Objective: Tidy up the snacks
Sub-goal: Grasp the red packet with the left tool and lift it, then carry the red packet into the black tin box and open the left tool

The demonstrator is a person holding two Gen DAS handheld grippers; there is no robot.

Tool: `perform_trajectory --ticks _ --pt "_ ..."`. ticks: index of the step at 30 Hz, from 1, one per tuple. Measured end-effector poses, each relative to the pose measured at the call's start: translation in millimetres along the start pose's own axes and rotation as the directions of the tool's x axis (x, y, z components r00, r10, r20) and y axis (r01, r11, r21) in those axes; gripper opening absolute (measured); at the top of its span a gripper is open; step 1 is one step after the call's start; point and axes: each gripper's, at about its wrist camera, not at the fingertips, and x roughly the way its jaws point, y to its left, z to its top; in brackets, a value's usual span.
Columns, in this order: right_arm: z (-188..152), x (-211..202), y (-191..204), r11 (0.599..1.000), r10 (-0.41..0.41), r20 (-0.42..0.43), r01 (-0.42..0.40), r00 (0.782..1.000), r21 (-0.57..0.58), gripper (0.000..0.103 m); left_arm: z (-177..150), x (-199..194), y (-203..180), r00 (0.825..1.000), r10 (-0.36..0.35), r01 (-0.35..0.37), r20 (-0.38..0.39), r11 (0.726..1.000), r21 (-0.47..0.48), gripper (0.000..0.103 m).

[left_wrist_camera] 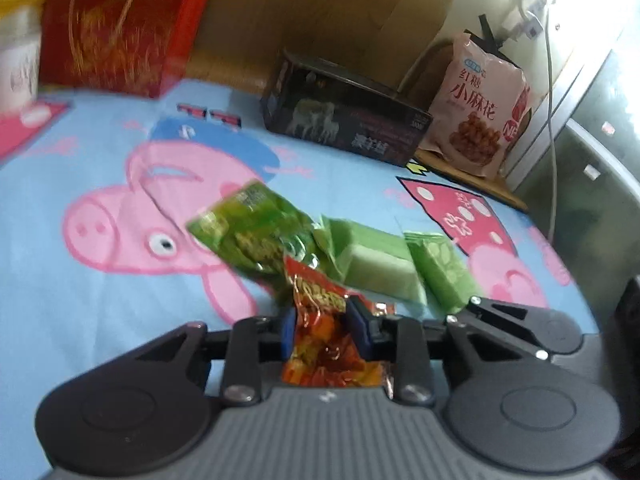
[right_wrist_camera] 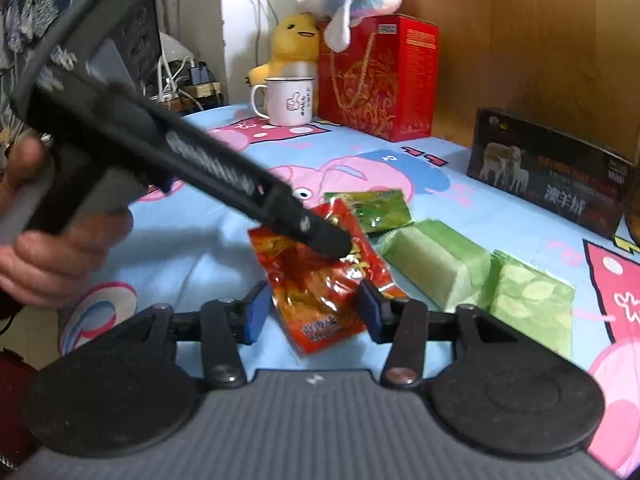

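Left gripper (left_wrist_camera: 320,322): jaws clamped on the red packet (left_wrist_camera: 320,340). Right gripper (right_wrist_camera: 312,312): jaws half open astride that packet, pads clear. Green packets (right_wrist_camera: 436,268) lie loose mid-sheet (right_wrist_camera: 192,248), well short of the boxes at its far edge. Sorting appears barely begun.

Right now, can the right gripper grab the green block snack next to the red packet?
Probably not straight away. The right gripper stands open around the red packet, which the left gripper already pinches. The pale green block lies uncovered just beside it.
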Motion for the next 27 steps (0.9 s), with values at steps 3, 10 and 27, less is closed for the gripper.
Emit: perform_trajectory --ticks 3,10,27 --pt "-2 -2 -2 1.000 -0.005 0.006 0.004 1.000 0.024 0.067 3 -11 2 0.999 -0.044 0.044 0.021 0.999 -0.020 0.016" --pt "-1 1 -9 0.997 0.000 -0.015 0.001 1.000 0.075 0.083 20 -38 -7 0.987 -0.141 0.142 0.076 0.990 -0.008 0.014" --pt "61 -28 -92 0.971 -0.110 0.128 0.079 0.986 0.227 0.025 122 -7 -40 0.970 -0.167 0.151 0.178 0.984 0.099 0.017"
